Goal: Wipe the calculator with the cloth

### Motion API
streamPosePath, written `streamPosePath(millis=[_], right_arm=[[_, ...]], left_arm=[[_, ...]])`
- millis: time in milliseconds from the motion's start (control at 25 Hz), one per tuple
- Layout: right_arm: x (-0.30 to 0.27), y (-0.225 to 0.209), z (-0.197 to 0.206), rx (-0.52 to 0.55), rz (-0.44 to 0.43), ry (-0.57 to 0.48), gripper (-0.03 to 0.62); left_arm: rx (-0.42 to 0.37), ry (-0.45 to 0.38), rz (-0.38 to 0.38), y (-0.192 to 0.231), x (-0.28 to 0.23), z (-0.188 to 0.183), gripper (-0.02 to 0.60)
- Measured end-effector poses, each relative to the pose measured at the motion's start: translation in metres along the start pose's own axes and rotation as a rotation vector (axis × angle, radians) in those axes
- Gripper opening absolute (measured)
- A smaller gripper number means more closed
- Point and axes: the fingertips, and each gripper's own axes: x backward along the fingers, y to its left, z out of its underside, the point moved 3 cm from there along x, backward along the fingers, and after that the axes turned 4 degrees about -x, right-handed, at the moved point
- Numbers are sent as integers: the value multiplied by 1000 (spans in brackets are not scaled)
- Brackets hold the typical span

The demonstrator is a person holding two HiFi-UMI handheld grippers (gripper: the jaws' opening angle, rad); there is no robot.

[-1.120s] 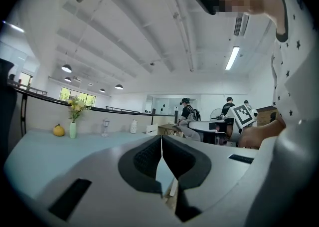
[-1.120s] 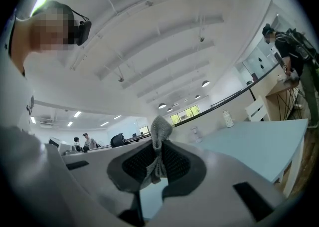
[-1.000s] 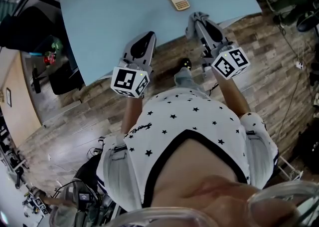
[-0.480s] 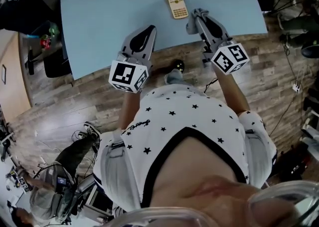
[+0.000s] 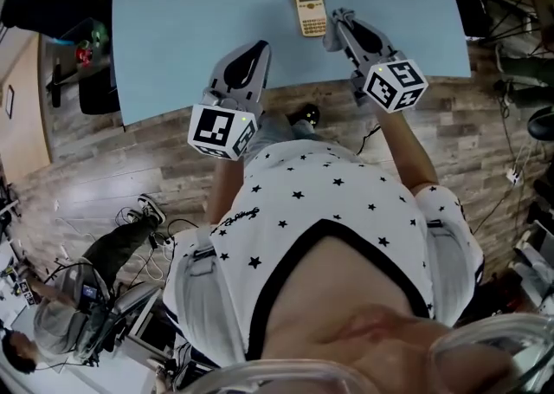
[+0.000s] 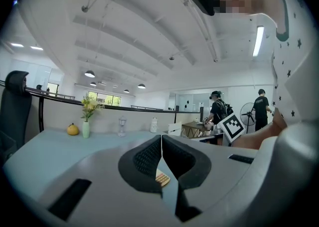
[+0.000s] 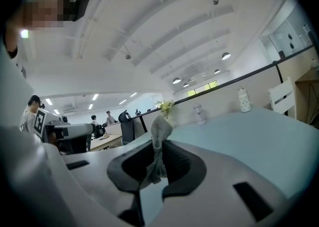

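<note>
A beige calculator (image 5: 310,12) lies flat on the light blue table (image 5: 190,11), a little in from its near edge. My right gripper (image 5: 340,22) is just right of the calculator, shut on a grey cloth (image 5: 332,35). In the right gripper view the cloth (image 7: 159,141) stands up between the closed jaws of this gripper (image 7: 157,157). My left gripper (image 5: 257,51) hovers at the table's near edge, left of the calculator, shut and empty. In the left gripper view a corner of the calculator (image 6: 162,177) shows below the jaws of that gripper (image 6: 161,142).
A vase of flowers (image 6: 86,121), an orange fruit (image 6: 73,129) and small jars (image 6: 121,126) stand at the table's far side. A black chair (image 6: 14,101) is at the left. People stand in the background (image 6: 218,109). Wooden floor (image 5: 485,98) surrounds the table.
My right gripper with the cloth has moved forward over the table, closer beside the calculator. The left gripper has stayed near the table edge. The head view has shifted.
</note>
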Motion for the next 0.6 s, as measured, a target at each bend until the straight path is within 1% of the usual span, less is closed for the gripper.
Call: streamPosePath(millis=[280,400,600], right_arm=[[-44,-16,18,23,-11,90,43],[-64,-21,24,37,-25,142,48],[-98,-33,32,77,-23,221,48]], left_arm=[[1,-1,-80,19,8,1,31],[4,-6,-92,26,4,2,31],[9,-27,-102,39,-12,-3,31]])
